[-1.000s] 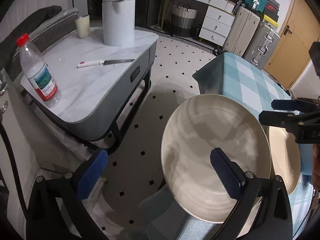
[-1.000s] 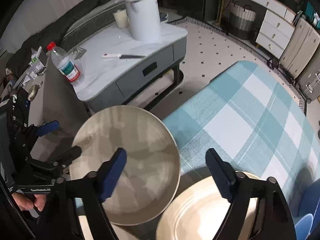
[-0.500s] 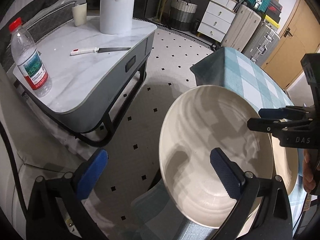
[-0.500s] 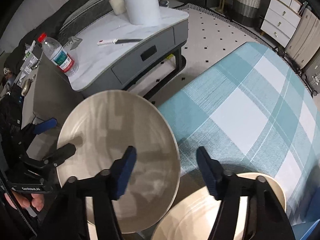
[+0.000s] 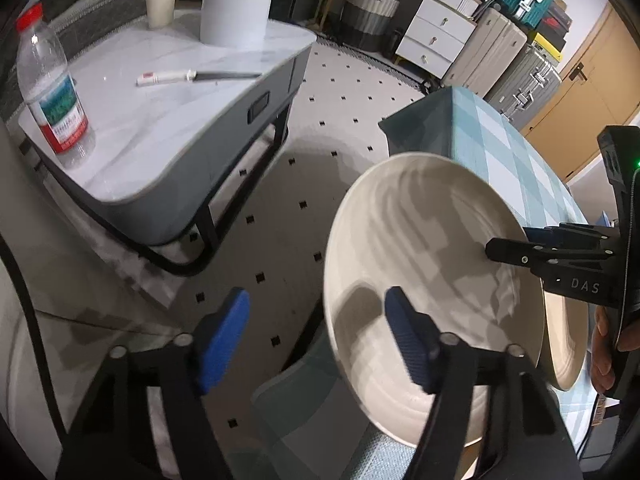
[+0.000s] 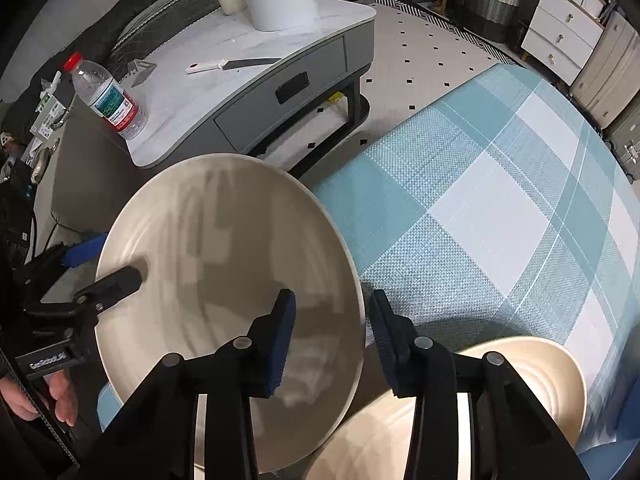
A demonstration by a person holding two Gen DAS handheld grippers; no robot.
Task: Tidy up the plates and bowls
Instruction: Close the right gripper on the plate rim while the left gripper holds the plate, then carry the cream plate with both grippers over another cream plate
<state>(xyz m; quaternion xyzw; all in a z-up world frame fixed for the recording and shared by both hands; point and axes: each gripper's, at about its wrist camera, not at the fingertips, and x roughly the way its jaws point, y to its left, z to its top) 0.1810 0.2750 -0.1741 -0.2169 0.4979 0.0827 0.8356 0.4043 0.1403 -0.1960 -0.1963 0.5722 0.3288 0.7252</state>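
Plate (image 6: 224,264): glazed cream ceramic, smooth, faint ridges. Cloth (image 6: 500,208): woven teal check, coarse. Side table (image 5: 168,120): glossy marble-look top. Bottle (image 5: 52,92): clear plastic.

Left tongs (image 5: 316,336) and right tongs (image 6: 332,328) angled steeply down, jaws just been closing, gaps remaining.

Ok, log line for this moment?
left tool: astride plate rim, jaws closing, no grip | right tool: astride opposite rim, jaws closing, no grip
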